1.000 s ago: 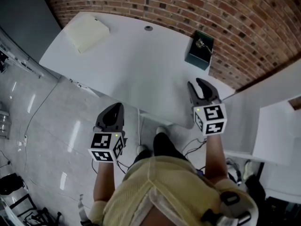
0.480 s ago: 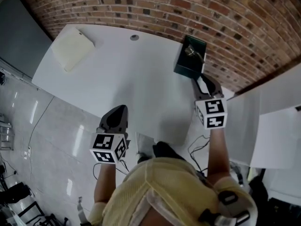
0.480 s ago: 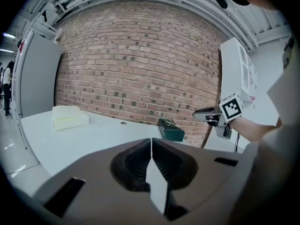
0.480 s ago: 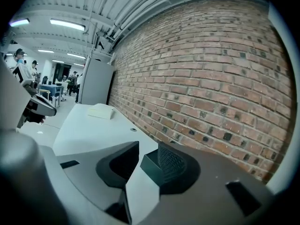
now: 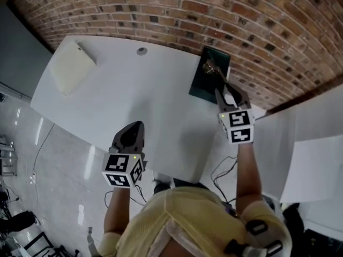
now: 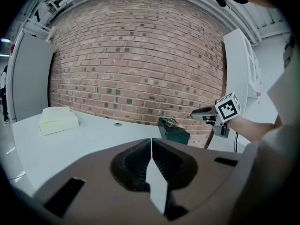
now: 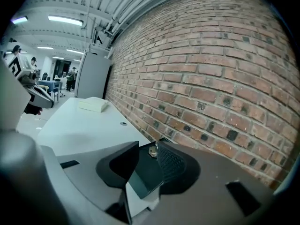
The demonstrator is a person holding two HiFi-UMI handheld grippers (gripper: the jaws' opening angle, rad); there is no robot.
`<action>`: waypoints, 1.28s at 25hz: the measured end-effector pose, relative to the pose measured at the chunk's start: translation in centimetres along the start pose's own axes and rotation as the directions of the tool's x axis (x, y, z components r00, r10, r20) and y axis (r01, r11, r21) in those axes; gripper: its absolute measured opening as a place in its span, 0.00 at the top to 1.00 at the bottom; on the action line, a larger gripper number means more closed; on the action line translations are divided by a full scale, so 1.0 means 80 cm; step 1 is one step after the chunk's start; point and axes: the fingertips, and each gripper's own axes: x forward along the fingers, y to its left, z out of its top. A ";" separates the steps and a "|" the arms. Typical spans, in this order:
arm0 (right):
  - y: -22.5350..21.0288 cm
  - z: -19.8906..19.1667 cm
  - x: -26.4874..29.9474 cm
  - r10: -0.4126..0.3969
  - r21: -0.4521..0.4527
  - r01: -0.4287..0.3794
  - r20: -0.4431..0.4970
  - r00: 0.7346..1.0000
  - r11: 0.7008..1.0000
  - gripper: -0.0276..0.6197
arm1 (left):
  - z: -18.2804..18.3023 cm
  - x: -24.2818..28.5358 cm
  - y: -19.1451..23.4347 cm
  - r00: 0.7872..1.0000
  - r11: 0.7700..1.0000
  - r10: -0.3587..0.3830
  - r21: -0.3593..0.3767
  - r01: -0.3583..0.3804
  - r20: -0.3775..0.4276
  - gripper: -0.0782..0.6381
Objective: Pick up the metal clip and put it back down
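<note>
Right gripper view is listing the metal clip (image 7: 152, 150), lying on top of the dark green box (image 7: 143, 171) at the far right of the white table (image 7: 79, 121), close against the brick wall (image 7: 211, 78); my right gripper (image 7: 147, 147) is hovering just near of it, jaws apart and holding nothing, the clip framed between their tips. My left gripper (image 6: 151, 143) is hanging over the near table edge, jaws pressed together, empty. I am judging the clip light, stiff, thin and slippery, so I am planning to pinch across its raised middle rather than a flat edge.

Metal clip (image 5: 210, 67) (brassy) atop green box (image 5: 203, 85)
</note>
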 end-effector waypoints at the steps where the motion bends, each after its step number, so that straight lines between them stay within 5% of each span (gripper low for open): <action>1: -0.006 -0.003 0.009 0.004 -0.004 -0.004 -0.005 1.000 1.000 0.80 | 0.003 0.008 -0.002 1.000 1.000 0.002 0.002 -0.002 -0.004 0.88; 22: -0.032 -0.050 0.176 0.035 -0.215 -0.055 -0.094 0.995 0.975 0.80 | 0.024 0.119 0.002 0.996 0.998 0.055 0.021 -0.054 -0.075 0.88; 32: -0.036 -0.059 0.210 -0.018 -0.359 -0.041 -0.160 0.987 0.933 0.80 | 0.012 0.143 0.012 0.992 0.999 0.051 0.012 -0.050 -0.113 0.88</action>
